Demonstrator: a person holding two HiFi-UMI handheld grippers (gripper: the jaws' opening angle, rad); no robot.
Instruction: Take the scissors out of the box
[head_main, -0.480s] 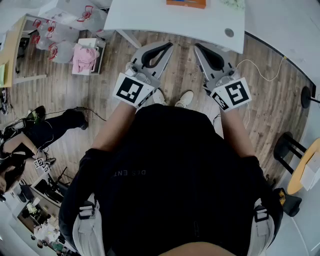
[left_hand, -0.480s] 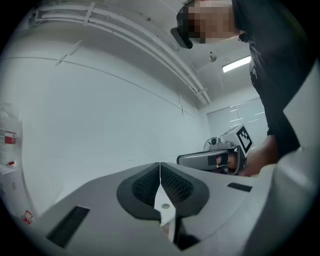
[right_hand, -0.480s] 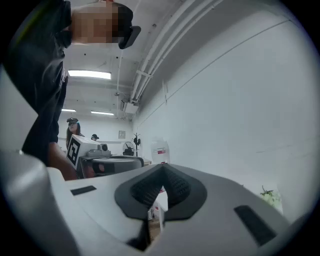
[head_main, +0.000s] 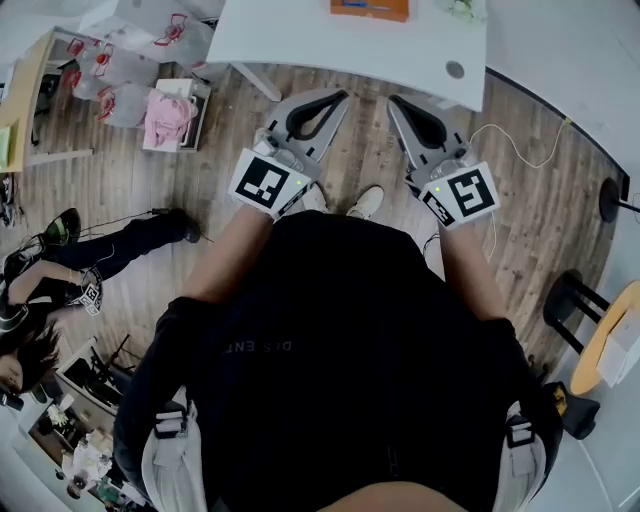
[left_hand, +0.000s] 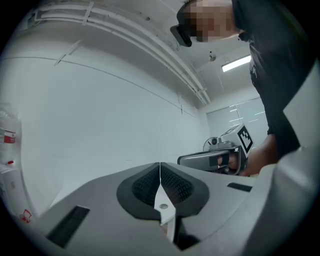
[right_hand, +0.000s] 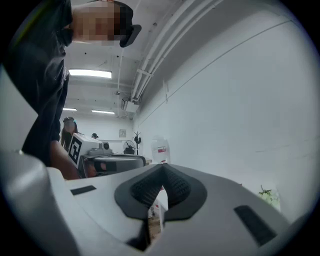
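Observation:
No scissors show in any view. An orange box (head_main: 371, 8) lies on the white table (head_main: 300, 40) at the top edge of the head view, and its inside is hidden. My left gripper (head_main: 338, 96) and right gripper (head_main: 394, 101) are held level side by side in front of the person's body, above the wooden floor and short of the table's near edge. In the left gripper view the pads (left_hand: 172, 184) meet with nothing between them. The right gripper's pads (right_hand: 145, 189) are closed together too, empty.
A pink cloth bundle (head_main: 170, 115) sits on a small stand at upper left, beside bags. Another person (head_main: 60, 270) sits on the floor at left. A white cable (head_main: 520, 140) runs across the floor at right, near a black stool (head_main: 575, 300).
Both grippers have stayed where they were, still shut. The person seated on the floor at left has shifted and stretched a leg further right.

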